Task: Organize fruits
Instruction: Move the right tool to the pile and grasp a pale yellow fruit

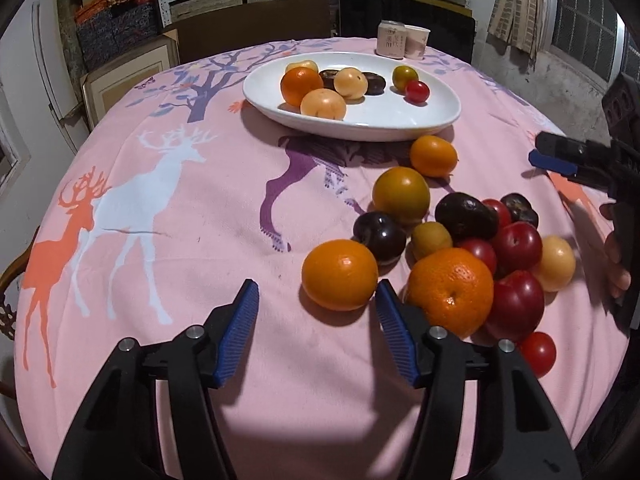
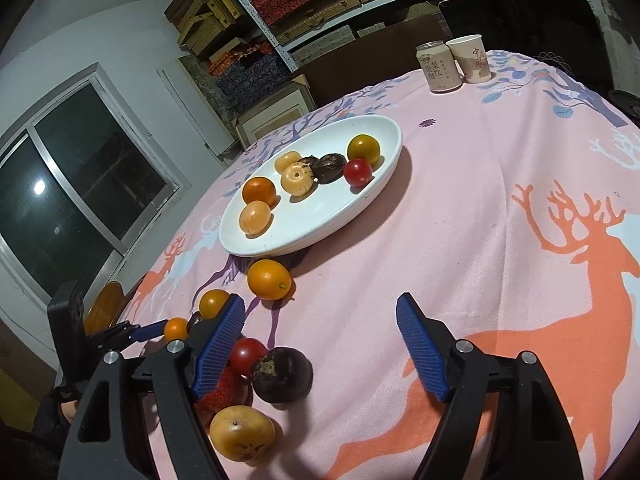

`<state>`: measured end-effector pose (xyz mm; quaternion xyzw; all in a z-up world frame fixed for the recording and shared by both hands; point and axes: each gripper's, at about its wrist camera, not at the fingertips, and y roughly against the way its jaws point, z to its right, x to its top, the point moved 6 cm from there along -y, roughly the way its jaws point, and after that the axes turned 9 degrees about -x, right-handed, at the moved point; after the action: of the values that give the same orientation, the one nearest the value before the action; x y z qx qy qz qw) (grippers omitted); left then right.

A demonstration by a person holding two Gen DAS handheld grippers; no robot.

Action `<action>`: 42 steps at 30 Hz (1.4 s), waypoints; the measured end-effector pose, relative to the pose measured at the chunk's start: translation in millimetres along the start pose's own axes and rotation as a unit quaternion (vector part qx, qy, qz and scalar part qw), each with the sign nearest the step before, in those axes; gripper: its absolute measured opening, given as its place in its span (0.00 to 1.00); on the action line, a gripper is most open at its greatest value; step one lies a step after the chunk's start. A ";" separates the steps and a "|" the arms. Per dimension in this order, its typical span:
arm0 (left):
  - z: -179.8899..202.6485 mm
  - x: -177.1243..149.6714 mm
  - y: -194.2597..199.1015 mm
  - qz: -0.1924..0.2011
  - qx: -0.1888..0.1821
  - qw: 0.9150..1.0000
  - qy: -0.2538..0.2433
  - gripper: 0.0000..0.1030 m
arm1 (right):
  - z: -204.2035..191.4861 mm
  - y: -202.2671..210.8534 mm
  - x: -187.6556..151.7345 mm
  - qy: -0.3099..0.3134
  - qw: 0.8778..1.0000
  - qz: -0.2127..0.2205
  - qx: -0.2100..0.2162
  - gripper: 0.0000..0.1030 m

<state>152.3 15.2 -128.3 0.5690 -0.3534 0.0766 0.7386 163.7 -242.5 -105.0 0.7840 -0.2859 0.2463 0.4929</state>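
A white oval plate (image 1: 400, 118) (image 2: 320, 224) at the back of the table holds several fruits: an orange (image 1: 301, 85), pale yellow plums, dark plums, a red cherry tomato (image 1: 417, 91). A pile of loose fruit lies on the pink cloth: oranges (image 1: 339, 274) (image 1: 450, 290), red plums (image 1: 516, 304), dark plums (image 1: 466, 216) (image 2: 282, 374), yellow fruit (image 2: 242, 432). My left gripper (image 1: 316, 304) is open and empty, its right finger beside the near orange. My right gripper (image 2: 320, 324) is open and empty over bare cloth, right of the pile; it also shows in the left wrist view (image 1: 554, 156).
A drink can (image 2: 438, 66) and a paper cup (image 2: 472, 58) stand at the table's far edge. A lone orange (image 1: 433, 156) lies just in front of the plate. Shelves with boxes and a dark chair stand behind the table; a window is at the left.
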 end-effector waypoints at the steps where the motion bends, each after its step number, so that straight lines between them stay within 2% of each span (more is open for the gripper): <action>1: 0.7 0.1 -1.5 -0.003 -0.013 1.000 0.002 0.47 | -1.2 0.0 -0.4 0.003 1.000 -0.001 0.000 0.76; 2: 3.7 -0.3 -1.6 -0.003 -0.025 1.000 -0.001 0.35 | -3.0 -0.4 -1.0 0.008 1.000 -0.003 0.001 0.76; 5: 10.3 -0.9 0.3 0.000 -0.019 1.000 -0.016 0.35 | -12.6 0.5 -3.0 0.033 0.999 -0.005 0.004 0.76; 8: 9.5 -3.2 2.8 0.003 -0.036 0.999 -0.001 0.35 | -24.3 9.8 -8.8 0.064 0.998 -0.006 0.001 0.75; 15: 13.2 -7.5 16.2 0.019 -0.052 0.998 0.005 0.35 | -56.5 31.5 -58.8 0.170 0.984 -0.050 -0.009 0.75; 18: 13.4 -7.7 19.5 0.020 -0.055 0.998 0.008 0.35 | -61.3 29.5 -67.3 0.188 0.980 -0.055 -0.022 0.75; 20: 13.2 -8.9 24.0 0.024 -0.058 0.998 0.010 0.35 | -61.1 25.0 -67.6 0.183 0.981 -0.063 -0.024 0.75; 22: 13.7 -9.4 29.4 0.029 -0.060 0.998 0.011 0.36 | -64.0 18.6 -70.0 0.185 0.979 -0.079 -0.020 0.68; 24: 14.2 -10.9 33.4 0.031 -0.061 0.998 0.012 0.36 | -67.3 10.4 -77.3 0.199 0.975 -0.099 -0.024 0.41; 30: 14.9 -17.1 36.5 0.031 -0.063 0.997 0.017 0.36 | -62.1 12.9 -76.5 0.185 0.979 -0.087 -0.027 0.41; 38: 17.9 -9.4 56.7 0.056 -0.066 0.996 0.015 0.36 | -45.9 40.6 -56.1 0.127 0.991 -0.031 -0.013 0.41; 42: 22.6 -4.2 62.7 0.062 -0.063 0.996 0.006 0.36 | -35.0 51.6 -42.1 0.104 0.994 -0.007 -0.019 0.41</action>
<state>107.2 17.6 -79.3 0.4975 -0.3879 0.1031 0.7691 94.3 -219.9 -86.7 0.7465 -0.2322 0.3182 0.5363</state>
